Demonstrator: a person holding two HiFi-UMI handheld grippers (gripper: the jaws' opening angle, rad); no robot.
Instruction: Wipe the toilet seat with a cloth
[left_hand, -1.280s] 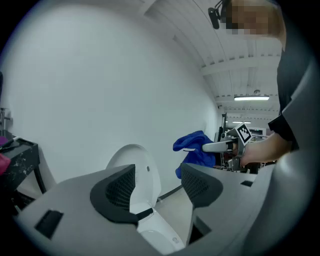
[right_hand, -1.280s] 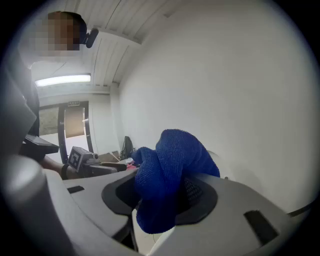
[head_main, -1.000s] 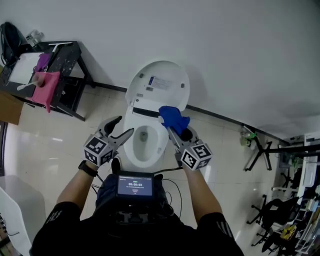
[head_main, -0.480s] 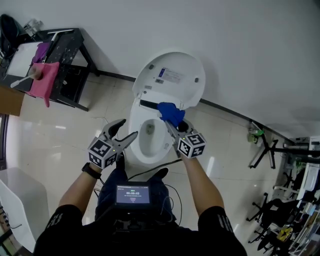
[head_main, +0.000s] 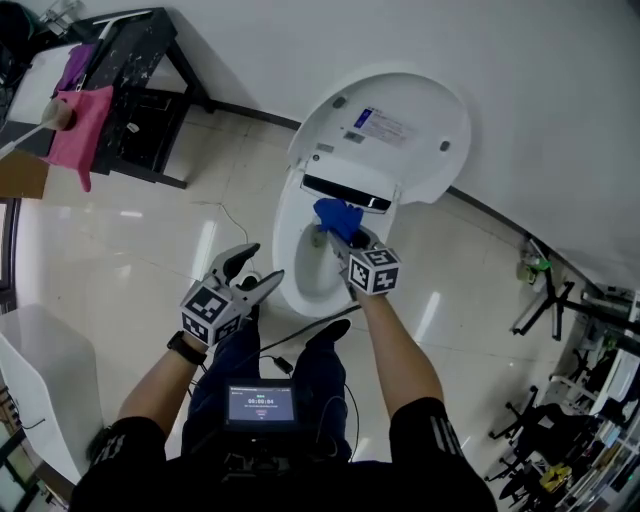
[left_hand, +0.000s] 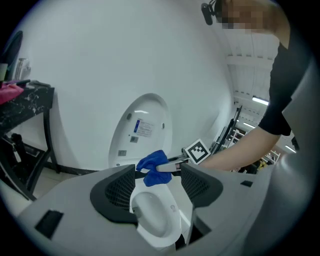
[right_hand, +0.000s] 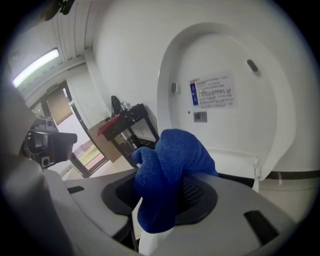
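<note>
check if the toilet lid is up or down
Up. The lid stands raised and tilted back toward the wall, its inner side with the label facing out, and the bowl below it is uncovered.

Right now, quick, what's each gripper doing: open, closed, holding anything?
Left gripper: open, holding nothing.
Right gripper: closed on the blue cloth.

The cloth (head_main: 337, 217) hangs over the bowl's (head_main: 288, 262) rear rim, before the raised lid (head_main: 400, 135); a desk (head_main: 140, 60) stands well left against the wall (head_main: 300, 40).
</note>
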